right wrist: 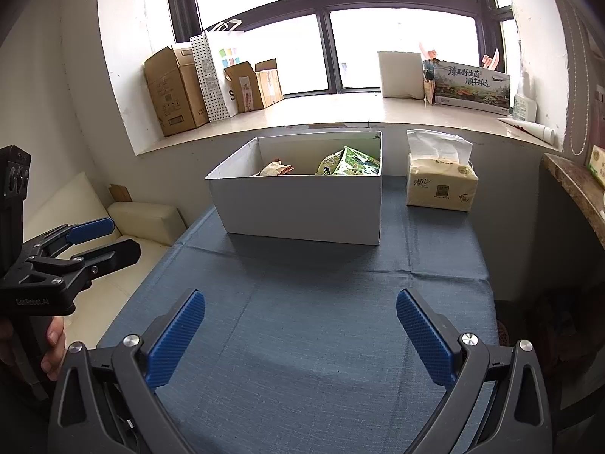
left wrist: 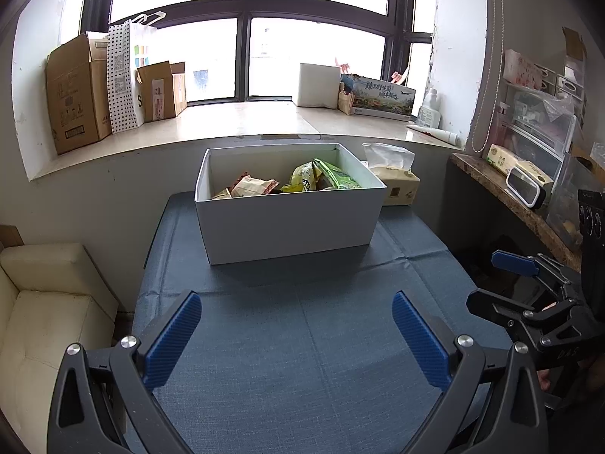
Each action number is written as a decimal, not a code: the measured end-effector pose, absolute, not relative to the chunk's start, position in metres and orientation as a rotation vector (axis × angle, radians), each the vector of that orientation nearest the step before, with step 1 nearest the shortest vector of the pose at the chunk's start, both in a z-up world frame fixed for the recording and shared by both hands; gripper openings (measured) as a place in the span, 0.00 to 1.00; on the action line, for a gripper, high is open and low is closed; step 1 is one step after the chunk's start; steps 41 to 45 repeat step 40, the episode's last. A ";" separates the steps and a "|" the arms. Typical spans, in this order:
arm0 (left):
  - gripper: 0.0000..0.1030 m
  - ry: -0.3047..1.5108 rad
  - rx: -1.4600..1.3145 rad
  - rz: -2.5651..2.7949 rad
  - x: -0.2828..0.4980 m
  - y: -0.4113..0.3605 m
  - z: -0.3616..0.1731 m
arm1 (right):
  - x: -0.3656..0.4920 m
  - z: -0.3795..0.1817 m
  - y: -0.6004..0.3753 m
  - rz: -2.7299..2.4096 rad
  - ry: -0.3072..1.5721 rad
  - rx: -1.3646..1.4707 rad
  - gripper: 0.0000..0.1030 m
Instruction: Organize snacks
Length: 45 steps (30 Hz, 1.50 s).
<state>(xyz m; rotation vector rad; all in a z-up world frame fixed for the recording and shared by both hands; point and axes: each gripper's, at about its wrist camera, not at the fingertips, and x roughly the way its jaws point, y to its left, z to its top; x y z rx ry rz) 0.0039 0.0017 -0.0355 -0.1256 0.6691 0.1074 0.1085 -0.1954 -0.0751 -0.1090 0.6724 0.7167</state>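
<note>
Right wrist: "GenRobot.AI" on left tool [right wrist: 107,240], spread.

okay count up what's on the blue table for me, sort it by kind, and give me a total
White box: 1
Tan snack packets inside it: at least 1, partly hidden
Green and yellow snack packets inside it: at least 2, overlapping
Tissue pack beside the box: 1
Total: at least 5 things on the blue tablecloth. Both tongs, left and right, are open and empty.

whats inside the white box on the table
The white box holds snack packets: a tan and red one at left, yellow-green ones at right. Its front wall hides whatever lies lower down.
</note>
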 end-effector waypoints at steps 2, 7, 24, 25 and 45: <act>1.00 0.672 -0.124 0.107 0.005 0.001 -0.036 | 0.108 -0.075 -0.195 0.716 0.673 -0.110 1.00; 1.00 0.672 -0.121 0.110 0.004 0.000 -0.036 | 0.108 -0.075 -0.195 0.719 0.672 -0.110 1.00; 1.00 0.672 -0.107 0.113 0.005 -0.002 -0.036 | 0.107 -0.077 -0.195 0.721 0.673 -0.109 1.00; 1.00 0.673 -0.108 0.111 0.005 -0.002 -0.036 | 0.107 -0.077 -0.195 0.721 0.672 -0.109 1.00; 1.00 0.638 -0.098 0.131 0.000 -0.004 -0.035 | 0.106 -0.076 -0.197 0.720 0.669 -0.105 1.00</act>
